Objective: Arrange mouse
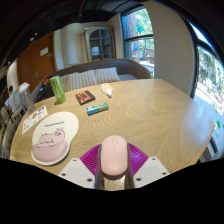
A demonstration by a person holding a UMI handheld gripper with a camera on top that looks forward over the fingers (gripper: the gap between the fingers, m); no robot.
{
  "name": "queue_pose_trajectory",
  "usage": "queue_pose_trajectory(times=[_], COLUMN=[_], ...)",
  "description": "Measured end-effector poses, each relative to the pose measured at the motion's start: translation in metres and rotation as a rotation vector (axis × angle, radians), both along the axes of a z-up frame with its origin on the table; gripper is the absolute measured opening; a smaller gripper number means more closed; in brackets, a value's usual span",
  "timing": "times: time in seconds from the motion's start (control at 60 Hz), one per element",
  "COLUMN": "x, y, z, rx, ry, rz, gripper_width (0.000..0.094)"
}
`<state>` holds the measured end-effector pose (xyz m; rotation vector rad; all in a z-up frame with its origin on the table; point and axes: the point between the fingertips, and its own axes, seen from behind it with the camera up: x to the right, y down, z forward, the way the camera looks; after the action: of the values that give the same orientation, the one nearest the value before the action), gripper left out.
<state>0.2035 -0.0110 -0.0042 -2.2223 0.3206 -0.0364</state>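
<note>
Gripper (113, 172) has the pale pink mouse (114, 154) sitting between its purple pads (93, 157), both fingers looking pressed to its sides, so it's clamped and seemingly carried just above the round wooden table (150, 115). Judging by that, we're mid-transport. Off to the left of the fingers lies a pink cat-shaped mouse pad (53, 139), the likely target. Next move: swing left over the pad, lower gently, then release.

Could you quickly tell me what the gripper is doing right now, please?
Gripper: shut on the pink mouse, held between its pads above the wooden table.
</note>
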Motion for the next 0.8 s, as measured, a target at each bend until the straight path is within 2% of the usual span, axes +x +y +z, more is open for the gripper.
queue_pose_trajectory(times=[0.05,0.15,0.233,0.333,0.517,0.567,0.667,0.717,0.767,0.8], x=[-0.019,-0.088,-0.148,-0.199,-0.215,-0.215,-0.21,-0.209,-0.205,-0.203], y=[0.016,0.06,0.097,0.131,0.132,0.133,0.127,0.119,0.113,0.109], z=[0.032,0.094,0.111,0.078,-0.001,0.001,-0.005,-0.003,0.012,0.025], rx=[0.072,0.183,0.237,0.206,0.066,0.085,0.003,-0.038,-0.033,-0.023], ry=[-0.009,-0.064,-0.048,-0.075,-0.089,-0.079,-0.056,-0.052,-0.073,-0.086], rz=[0.031,0.148,0.199,0.271,0.297,0.296,0.273,0.26,0.245,0.231], gripper_width=[0.037,0.037,0.0369,0.0368,0.0377,0.0429,0.0532,0.0695,0.0869,0.0834])
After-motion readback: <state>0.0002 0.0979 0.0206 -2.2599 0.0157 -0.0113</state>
